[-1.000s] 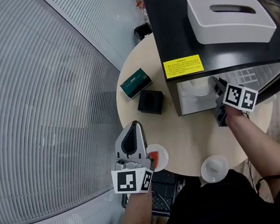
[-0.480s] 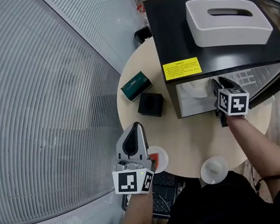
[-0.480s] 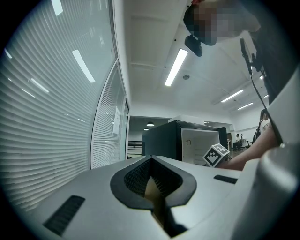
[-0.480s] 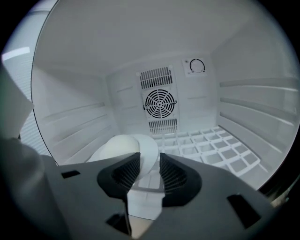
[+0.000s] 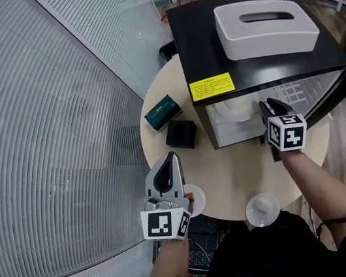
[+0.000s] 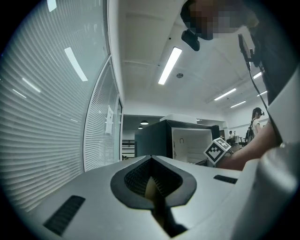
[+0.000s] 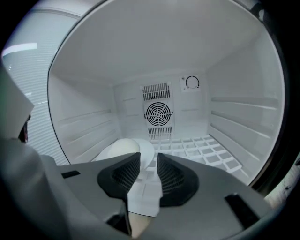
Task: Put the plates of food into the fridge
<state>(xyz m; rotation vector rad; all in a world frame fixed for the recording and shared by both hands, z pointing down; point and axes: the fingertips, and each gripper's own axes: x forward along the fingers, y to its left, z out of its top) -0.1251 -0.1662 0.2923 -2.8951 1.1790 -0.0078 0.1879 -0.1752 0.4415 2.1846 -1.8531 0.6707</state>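
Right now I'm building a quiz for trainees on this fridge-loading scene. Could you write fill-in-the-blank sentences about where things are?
1. The door of the black mini fridge stands ____.
2. A white rectangular tissue box sits on ____ of the fridge.
3. On the round beige table, ____ white plates of food are outside the fridge.
4. The dark green box lies beside a ____ cube.

Missing words: open; top; two; black.
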